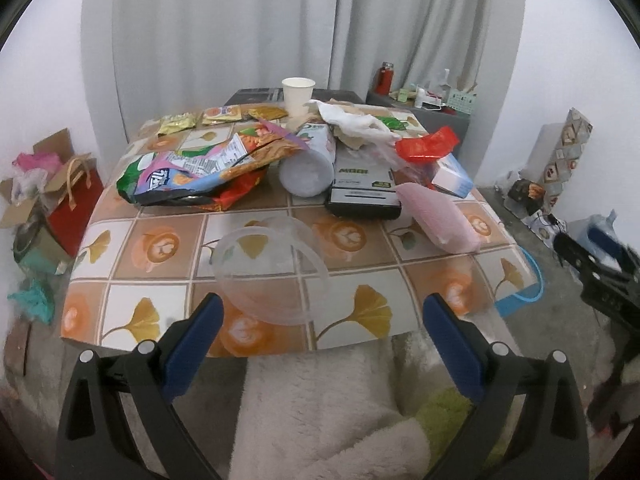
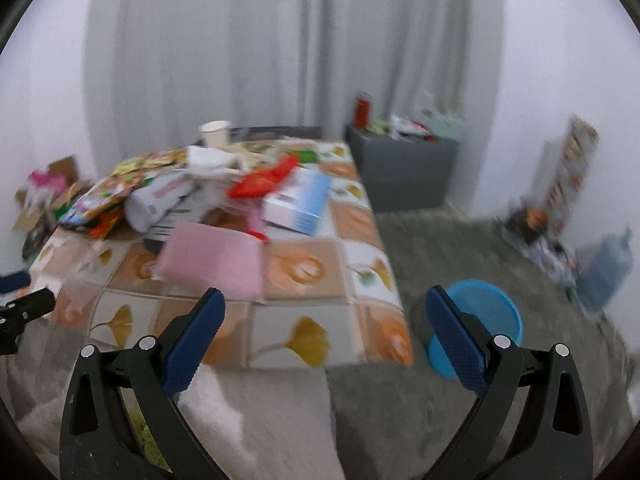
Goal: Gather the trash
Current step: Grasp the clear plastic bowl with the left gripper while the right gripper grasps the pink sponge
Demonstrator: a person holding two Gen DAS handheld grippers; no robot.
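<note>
Both the left gripper and right gripper were spread wide, empty, near the messy table.

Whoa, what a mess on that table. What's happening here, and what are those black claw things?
A person holds two hand-held grippers to clear trash off the low table. Both the left gripper and right gripper are open and empty. Snack bags, a paper cup and a clear plastic container lie on top. A blue bin waits on the floor beside it.
</note>
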